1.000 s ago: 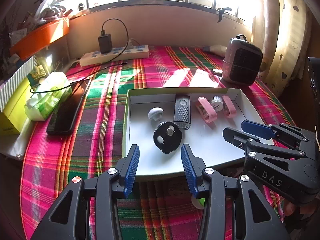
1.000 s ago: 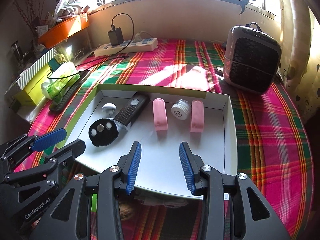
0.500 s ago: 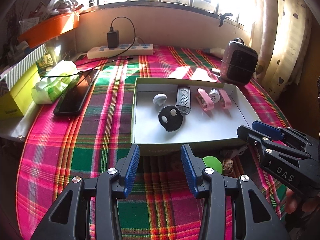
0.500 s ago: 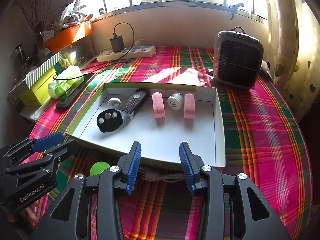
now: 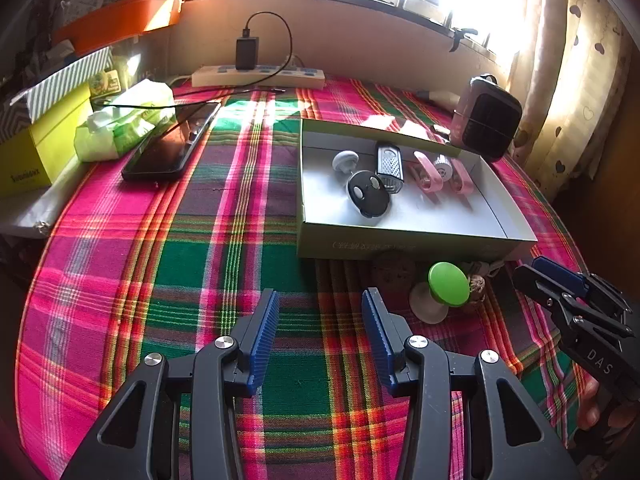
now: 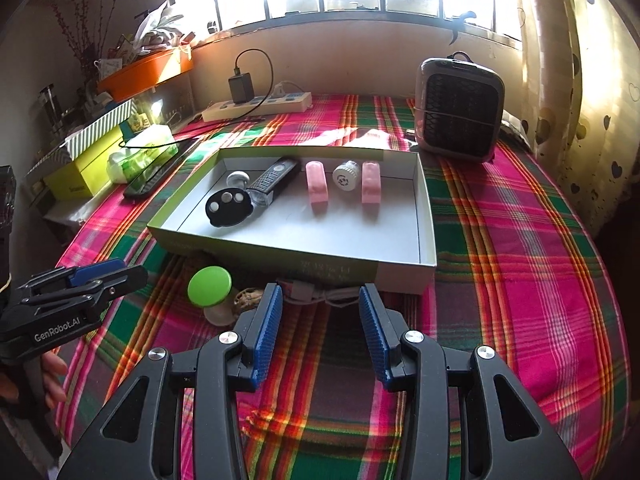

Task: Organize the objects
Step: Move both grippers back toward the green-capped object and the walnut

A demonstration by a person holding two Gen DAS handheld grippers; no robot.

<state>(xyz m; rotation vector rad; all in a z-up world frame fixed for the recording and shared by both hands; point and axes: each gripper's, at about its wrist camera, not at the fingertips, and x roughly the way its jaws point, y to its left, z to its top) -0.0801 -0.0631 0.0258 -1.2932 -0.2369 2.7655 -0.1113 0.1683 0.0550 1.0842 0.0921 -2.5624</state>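
A shallow white box (image 5: 404,240) (image 6: 426,216) lies on the plaid cloth. It holds a black round piece (image 5: 368,196) (image 6: 229,207), a white knob (image 5: 345,160), a grey remote (image 6: 274,179), two pink pieces (image 6: 317,189) and a small white cap (image 6: 346,178). In front of the box lie a green-topped knob (image 5: 448,284) (image 6: 210,286), a walnut (image 6: 246,299) and a white cable (image 6: 320,294). My left gripper (image 5: 318,320) is open and empty above the cloth. My right gripper (image 6: 320,312) is open and empty just before the cable.
A grey heater (image 6: 458,114) stands back right. A power strip (image 6: 258,107) with charger lies at the back. A phone (image 5: 172,144), tissue pack (image 5: 124,126) and yellow box (image 5: 44,148) sit left. An orange tray (image 6: 146,72) rests on the sill.
Both grippers have pulled back from the box towards me. The green knob, walnut and cable in front of the box have come into view. Both stay open.
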